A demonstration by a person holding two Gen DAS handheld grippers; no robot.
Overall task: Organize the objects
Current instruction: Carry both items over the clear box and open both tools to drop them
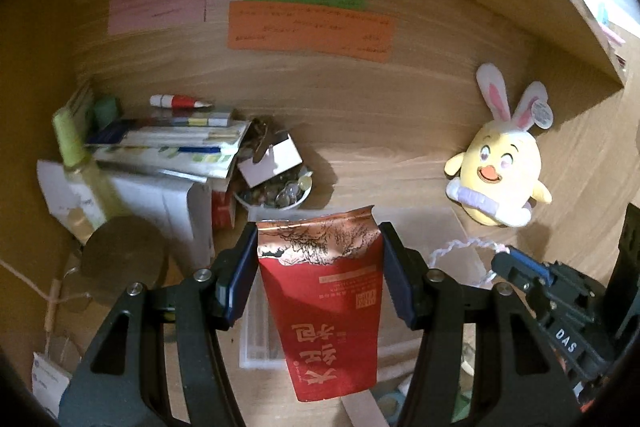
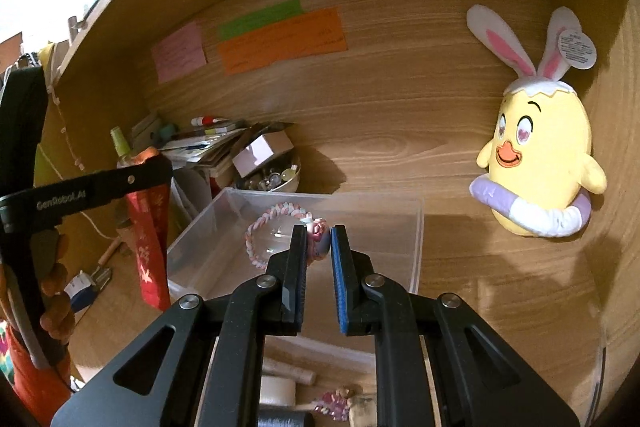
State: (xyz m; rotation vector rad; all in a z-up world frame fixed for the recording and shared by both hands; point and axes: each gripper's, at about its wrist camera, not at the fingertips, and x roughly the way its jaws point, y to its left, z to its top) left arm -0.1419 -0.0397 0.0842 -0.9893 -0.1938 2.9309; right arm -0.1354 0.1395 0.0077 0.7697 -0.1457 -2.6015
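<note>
Left wrist view, left to right: messy stack of books and papers (image 1: 168,143) at left-centre, white bowl of small trinkets (image 1: 276,193) beside it, yellow plush chick with rabbit ears (image 1: 500,167) at right against the wooden back wall.

Left gripper (image 1: 320,267): jaws clamped on the sides of a red foil stand-up pouch (image 1: 324,303), held clear above the worktop.

Right wrist view: right gripper (image 2: 319,247) pinched together on a small pink-and-lilac charm (image 2: 319,239); its pink-white braided cord (image 2: 260,231) hangs over the clear plastic bin (image 2: 416,247) at centre frame.

Step in hand, as judged: both items picked, carry phase. Next move calls for lowering each into the bin, then releasing.
</note>
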